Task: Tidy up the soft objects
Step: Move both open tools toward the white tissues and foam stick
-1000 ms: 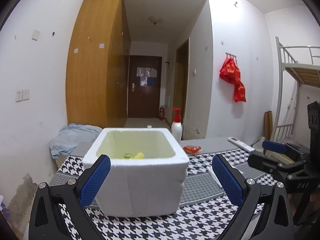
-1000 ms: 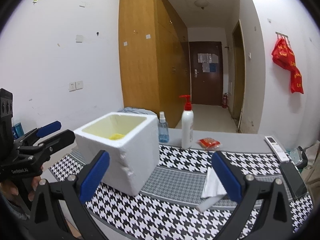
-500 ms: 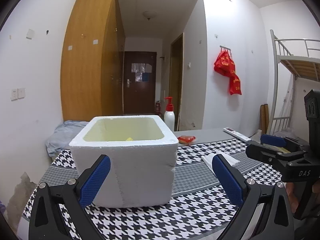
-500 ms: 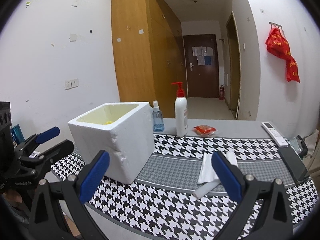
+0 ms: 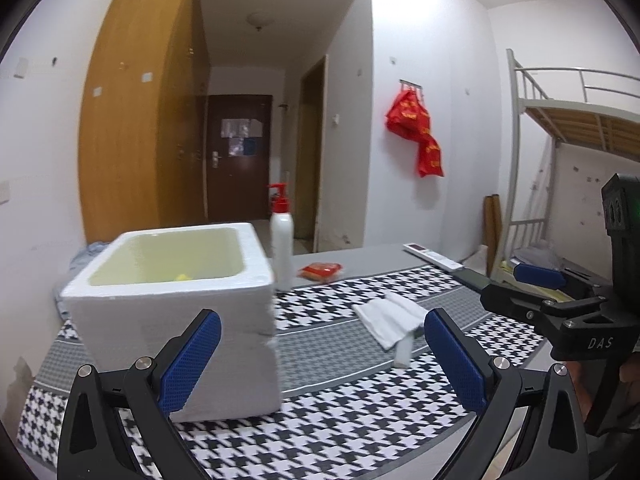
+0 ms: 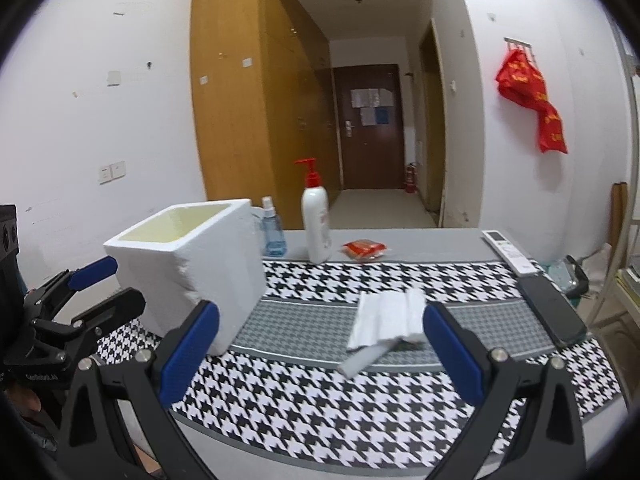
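Left wrist view: the left claw (image 5: 318, 354) is spread wide and holding nothing, hovering low over the near edge of the counter (image 5: 360, 412). The white foam box (image 5: 180, 312) sits on the left with its top open – makes sense as the drop-off bin, and there's a bit of something yellow (image 5: 182, 277) at the bottom. The folded white cloth (image 5: 386, 318) lies flat on the counter to the right of the box, apart from it, probably the next soft thing to go in.

Right wrist view: the right claw (image 6: 320, 350) is also wide open and empty, and the cloth (image 6: 386, 318) sits pretty much between its fingers but farther out – so I'd guess this one's lined up for the grab. Pump bottle (image 6: 315, 224), spray bottle (image 6: 272, 232) and a red packet (image 6: 364, 249) are parked along the far edge, out of the way.
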